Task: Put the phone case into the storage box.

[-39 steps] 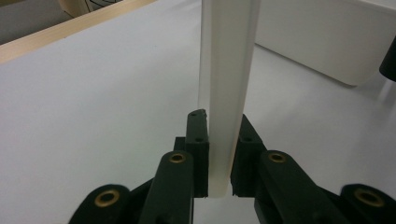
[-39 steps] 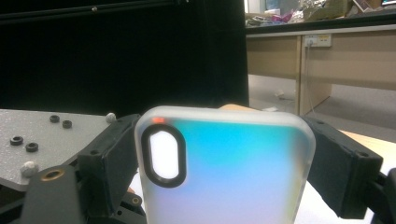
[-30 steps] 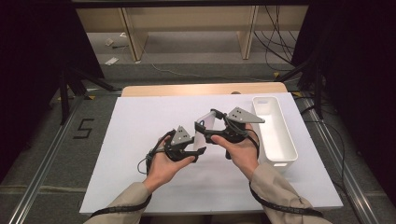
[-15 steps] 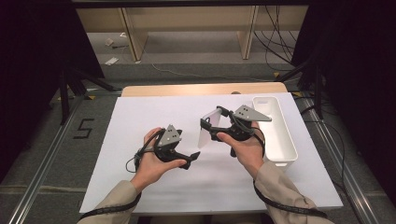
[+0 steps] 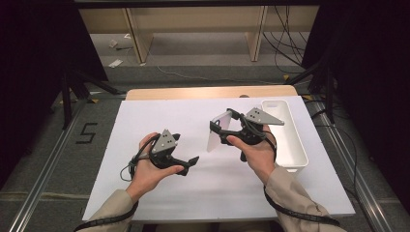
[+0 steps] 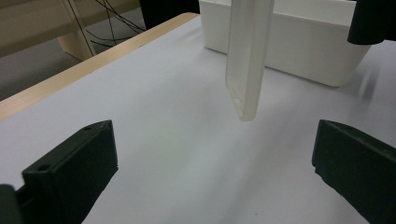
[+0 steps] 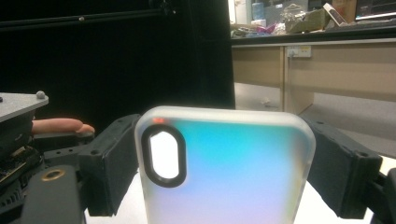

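Left gripper (image 5: pixel 189 163), jaws wide, withdrawn to 8 o'clock; right gripper (image 5: pixel 218 126) alone clamps phone case (image 5: pixel 218 131), handover apparently complete.

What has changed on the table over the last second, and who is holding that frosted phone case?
The left hand-held gripper has let go of the phone case and pulled back to the left and toward the person, jaws open. The right hand-held gripper keeps the case clamped, upright above the table, and has shifted slightly toward the white bin, which has not moved.
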`<state>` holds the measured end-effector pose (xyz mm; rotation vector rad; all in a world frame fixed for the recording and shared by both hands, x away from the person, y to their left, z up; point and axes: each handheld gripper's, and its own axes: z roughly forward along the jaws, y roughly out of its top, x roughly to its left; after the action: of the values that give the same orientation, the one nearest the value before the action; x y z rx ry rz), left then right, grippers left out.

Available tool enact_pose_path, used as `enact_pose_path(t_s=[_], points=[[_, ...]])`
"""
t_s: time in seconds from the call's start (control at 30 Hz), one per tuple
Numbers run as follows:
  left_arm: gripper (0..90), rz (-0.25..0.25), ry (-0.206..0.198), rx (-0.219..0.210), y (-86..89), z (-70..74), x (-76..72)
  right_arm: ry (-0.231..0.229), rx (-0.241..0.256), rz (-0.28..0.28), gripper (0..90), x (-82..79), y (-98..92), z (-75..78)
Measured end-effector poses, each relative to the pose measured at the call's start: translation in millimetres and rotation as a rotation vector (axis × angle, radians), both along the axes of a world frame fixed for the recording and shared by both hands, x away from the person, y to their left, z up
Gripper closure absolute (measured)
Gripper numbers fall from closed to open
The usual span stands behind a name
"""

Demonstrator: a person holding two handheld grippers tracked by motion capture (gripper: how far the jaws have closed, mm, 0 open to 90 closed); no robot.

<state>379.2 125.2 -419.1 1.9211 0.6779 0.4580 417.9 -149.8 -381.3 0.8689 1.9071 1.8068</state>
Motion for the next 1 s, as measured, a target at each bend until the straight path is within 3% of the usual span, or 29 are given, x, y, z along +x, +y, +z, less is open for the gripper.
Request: enact_pose_path(t_s=[0.47, 1.0], points=[[0.0, 0.028, -0.004, -0.017, 18.5, -1.6, 0.7, 0.002, 0.001, -0.012, 18.3, 1.1, -2.4, 0.9], [0.0, 0.054, -0.004, 0.002, 36.9, -7.2, 1.6, -0.002, -0.001, -0.020, 18.4, 2.0, -4.7, 1.8]])
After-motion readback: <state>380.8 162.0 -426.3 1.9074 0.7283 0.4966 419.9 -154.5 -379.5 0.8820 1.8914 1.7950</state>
